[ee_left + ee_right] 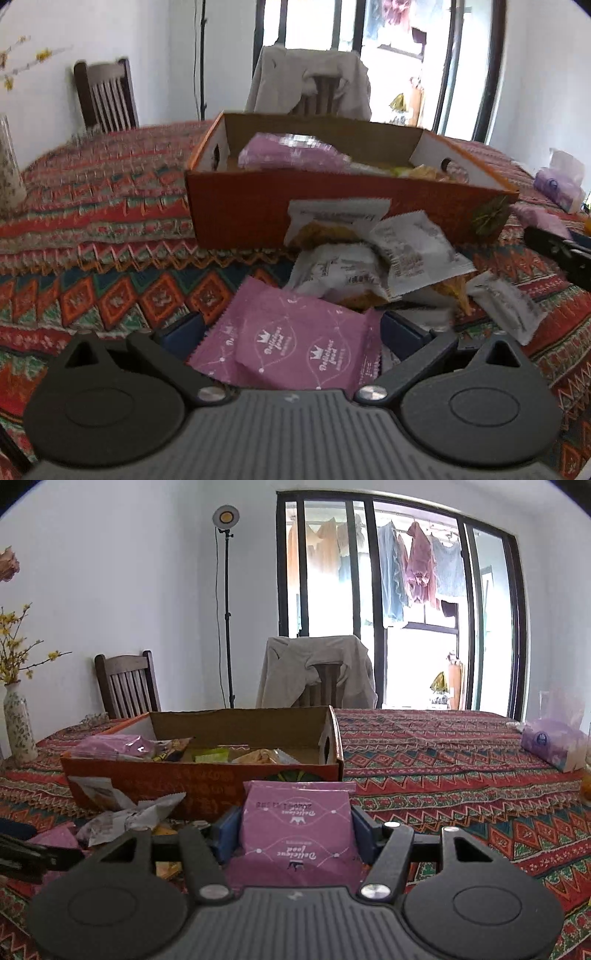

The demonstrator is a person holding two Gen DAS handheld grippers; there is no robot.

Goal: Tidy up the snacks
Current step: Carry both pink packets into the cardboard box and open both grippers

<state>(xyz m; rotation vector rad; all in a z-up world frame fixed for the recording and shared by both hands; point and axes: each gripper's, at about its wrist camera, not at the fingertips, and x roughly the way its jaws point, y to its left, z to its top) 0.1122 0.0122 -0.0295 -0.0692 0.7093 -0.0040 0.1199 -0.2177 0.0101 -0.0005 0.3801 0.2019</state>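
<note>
An orange cardboard box [258, 218] stands on the patterned tablecloth and holds a purple packet [291, 155] and other snacks. It also shows in the right wrist view [199, 786]. My left gripper [291, 328] is open around a purple snack packet [295, 343] that lies on the table in front of the box, with its blue pads on either side. Several white snack packets [406, 251] lie heaped just past it against the box. My right gripper [295, 830] is shut on another purple snack packet [295, 830] and holds it upright in front of the box's right end.
A tissue pack [554, 742] lies at the far right of the table. A flower vase [18, 723] stands at the far left. Two chairs [317, 675] stand behind the table, one draped with cloth. The right gripper's body [561, 251] shows at the left view's right edge.
</note>
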